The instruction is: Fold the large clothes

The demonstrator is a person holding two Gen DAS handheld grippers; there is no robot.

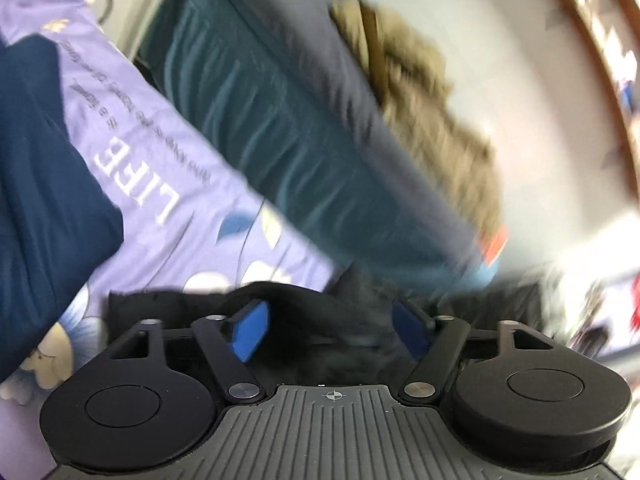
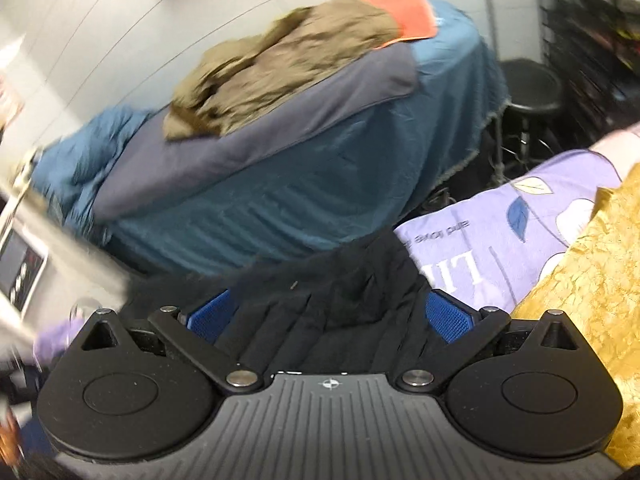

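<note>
A black garment (image 1: 320, 316) is bunched between the blue pads of my left gripper (image 1: 332, 326), whose jaws stand wide apart around it. In the right wrist view the same black garment (image 2: 332, 300) fills the gap of my right gripper (image 2: 330, 312), whose blue pads also stand wide apart. It lies at the edge of a lilac printed bedsheet (image 1: 160, 184), also seen on the right in the right wrist view (image 2: 500, 232). Whether the pads press the cloth is hidden by its folds.
A navy cloth (image 1: 44, 184) lies on the sheet at left. A teal-covered pile (image 2: 280, 184) carries a grey cloth (image 2: 312, 108), an olive garment (image 2: 272, 60) and an orange piece (image 2: 404, 16). A gold cloth (image 2: 588, 280) lies at right. A black stool (image 2: 532, 88) stands behind.
</note>
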